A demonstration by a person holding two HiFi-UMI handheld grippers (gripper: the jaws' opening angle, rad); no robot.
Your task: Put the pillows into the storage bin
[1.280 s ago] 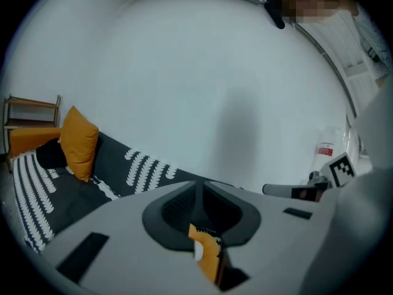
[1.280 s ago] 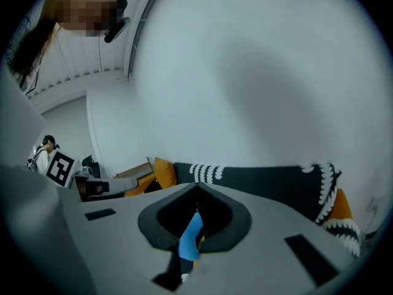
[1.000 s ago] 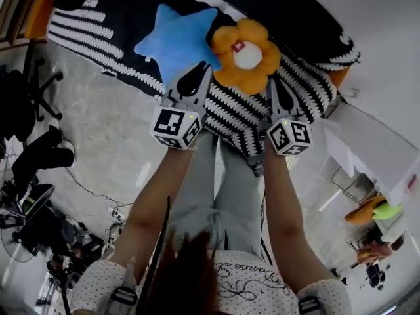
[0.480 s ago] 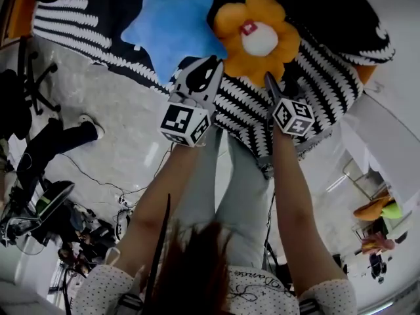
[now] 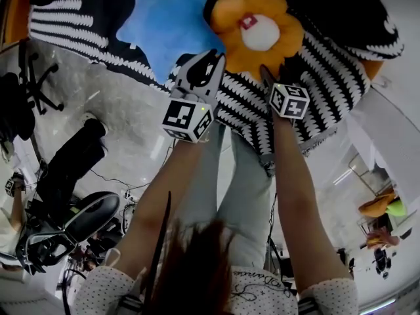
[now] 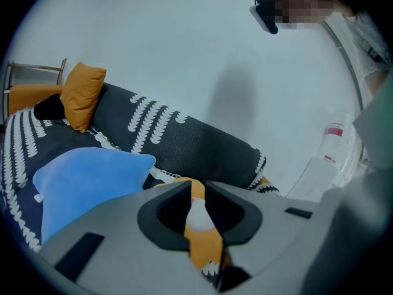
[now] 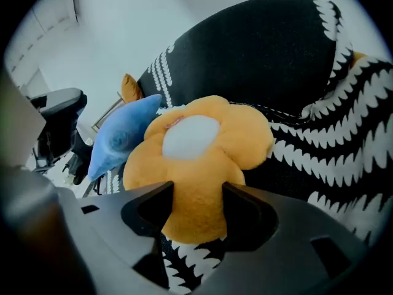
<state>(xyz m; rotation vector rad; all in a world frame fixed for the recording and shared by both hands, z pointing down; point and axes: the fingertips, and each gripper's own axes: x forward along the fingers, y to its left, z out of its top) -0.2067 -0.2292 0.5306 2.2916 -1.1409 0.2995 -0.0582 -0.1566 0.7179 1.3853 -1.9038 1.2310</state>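
Head view: left gripper (image 5: 209, 59) sits over the front edge of the sofa (image 5: 315, 71), which has a black/white patterned throw. Its tips are just below the blue star pillow (image 5: 164, 18). Right gripper (image 5: 266, 73) has its tips at the lower petal of the orange flower pillow (image 5: 259, 25). Both pillows lie side by side on the sofa seat with edges meeting, star on the left. An office chair (image 5: 88, 215) is on the floor to the left. Left gripper view: the gripper is narrow, jaws nearly together with only a thin slit and nothing held. The orange flower pillow shows through the slit further off, with the blue star pillow left of it. An orange cushion (image 6: 83, 94) leans on the backrest at the far end of the sofa. Right gripper view: the gripper is wide, jaws straddling the lower petal of the orange flower pillow. The petal fills the gap and meets both inner faces but isn't visibly squashed. The pillow rests on the throw, with the blue star pillow just behind it on the left.
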